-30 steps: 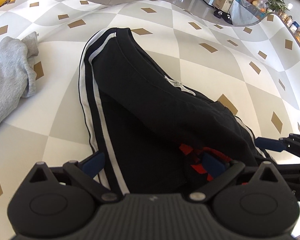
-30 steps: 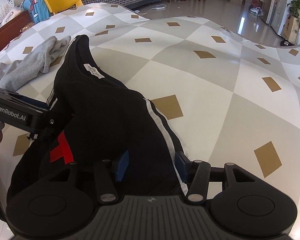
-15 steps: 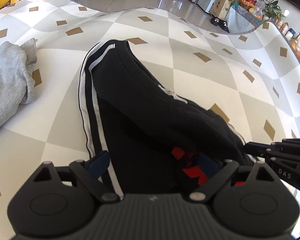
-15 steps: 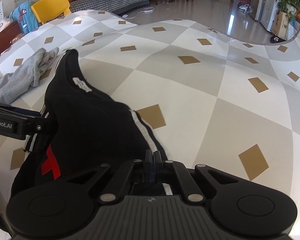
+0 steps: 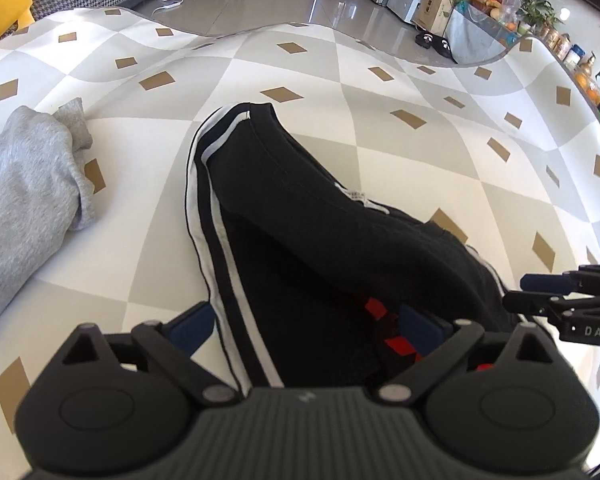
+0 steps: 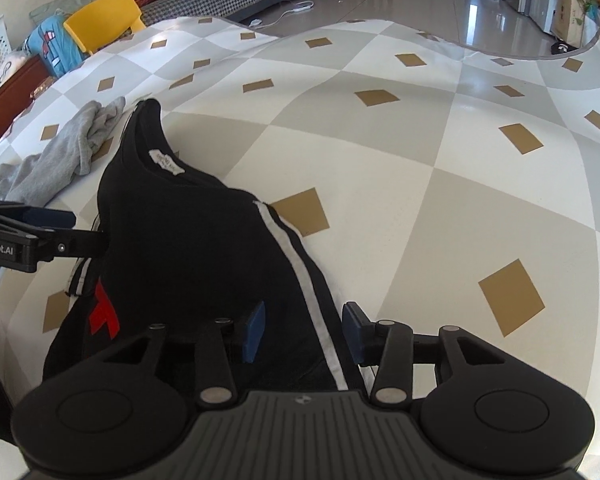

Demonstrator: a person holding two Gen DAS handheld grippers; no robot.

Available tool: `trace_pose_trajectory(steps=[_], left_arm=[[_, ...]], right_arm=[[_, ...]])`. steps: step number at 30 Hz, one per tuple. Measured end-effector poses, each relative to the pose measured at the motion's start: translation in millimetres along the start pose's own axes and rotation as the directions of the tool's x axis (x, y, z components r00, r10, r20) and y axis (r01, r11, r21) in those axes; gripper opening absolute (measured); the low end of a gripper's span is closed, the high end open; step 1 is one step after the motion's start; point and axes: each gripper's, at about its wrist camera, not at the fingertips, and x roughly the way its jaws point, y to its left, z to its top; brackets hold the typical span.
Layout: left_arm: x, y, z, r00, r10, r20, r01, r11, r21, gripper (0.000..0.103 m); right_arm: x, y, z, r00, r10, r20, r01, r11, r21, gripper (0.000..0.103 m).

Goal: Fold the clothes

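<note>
A black garment (image 5: 300,240) with white side stripes and a red print lies bunched on the checkered cloth (image 5: 380,128). My left gripper (image 5: 305,322) straddles its near end, jaws opening wide, and the blue pads (image 5: 192,322) are clear of the fabric. In the right wrist view the same black garment (image 6: 188,248) shows its neck label. My right gripper (image 6: 304,332) has its jaws opening around the white-striped edge, which lies loose between them. The right gripper (image 5: 560,296) shows at the left view's right edge, and the left gripper (image 6: 32,228) at the right view's left edge.
A grey garment (image 5: 24,184), also the grey garment (image 6: 68,152), lies crumpled left of the black one. The checkered cloth's far edge (image 6: 460,46) meets a shiny floor. A yellow chair (image 6: 104,20) and a sofa stand beyond; plants and a box (image 5: 436,8) at far right.
My right gripper was shut on the striped edge half a second ago and has since parted. The left gripper's jaws narrowed slightly, then widened again. The garment lies much as before.
</note>
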Motion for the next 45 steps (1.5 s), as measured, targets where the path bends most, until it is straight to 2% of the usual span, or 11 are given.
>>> trace_pose_trajectory(steps=[5, 14, 16, 18, 21, 31, 35, 38, 41, 43, 45], left_arm=[[10.4, -5.6, -9.5, 0.998, 0.052, -0.029, -0.050, 0.997, 0.060, 0.102], [23.0, -11.8, -17.3, 1.000, 0.029, 0.000, -0.029, 0.998, 0.059, 0.103], [24.0, -14.1, -18.5, 0.999, 0.035, 0.010, -0.035, 0.997, 0.070, 0.103], [25.0, -15.9, -19.8, 0.999, 0.044, 0.017, -0.046, 0.996, 0.082, 0.103], [25.4, -13.8, -20.9, 0.999, 0.050, 0.018, -0.051, 0.996, 0.073, 0.102], [21.1, -0.6, -23.3, 0.993, 0.119, 0.015, -0.120, 0.989, 0.081, 0.097], [18.4, 5.6, -22.9, 0.990, 0.144, -0.004, -0.143, 0.989, 0.044, 0.097], [16.1, 12.9, -22.6, 0.985, 0.171, -0.027, -0.171, 0.985, 0.023, 0.097], [13.3, 19.2, -24.0, 0.982, 0.182, -0.049, -0.181, 0.983, 0.014, 0.098], [10.6, 20.3, -25.2, 0.984, 0.170, -0.052, -0.170, 0.985, 0.013, 0.096], [6.9, 16.6, -25.2, 0.987, 0.159, -0.036, -0.158, 0.987, 0.021, 0.096]], right_arm=[[6.2, 5.5, -6.0, 1.000, -0.020, -0.021, 0.019, 0.999, -0.036, 0.046], [8.6, 13.8, -11.9, 0.998, -0.068, -0.001, 0.068, 0.993, -0.095, 0.048], [8.1, 13.9, -12.4, 0.997, -0.074, 0.003, 0.074, 0.992, -0.100, 0.042], [7.1, 14.0, -12.4, 0.996, -0.086, 0.010, 0.086, 0.990, -0.115, 0.021], [6.5, 11.5, -11.5, 0.996, -0.093, 0.010, 0.094, 0.989, -0.116, 0.012], [4.5, -1.1, -8.7, 0.990, -0.142, 0.006, 0.142, 0.988, -0.068, 0.008], [1.5, -7.4, -8.3, 0.974, -0.224, 0.025, 0.225, 0.973, -0.053, 0.000], [-1.5, -22.3, -6.6, 0.944, -0.328, 0.028, 0.328, 0.945, -0.011, 0.000], [-13.4, -46.2, -4.1, 0.957, -0.288, 0.025, 0.282, 0.948, 0.146, 0.000], [-21.7, -48.4, -2.9, 0.963, -0.265, 0.052, 0.253, 0.952, 0.173, 0.000], [-26.9, -46.1, -2.6, 0.970, -0.235, 0.068, 0.219, 0.959, 0.181, 0.012]])
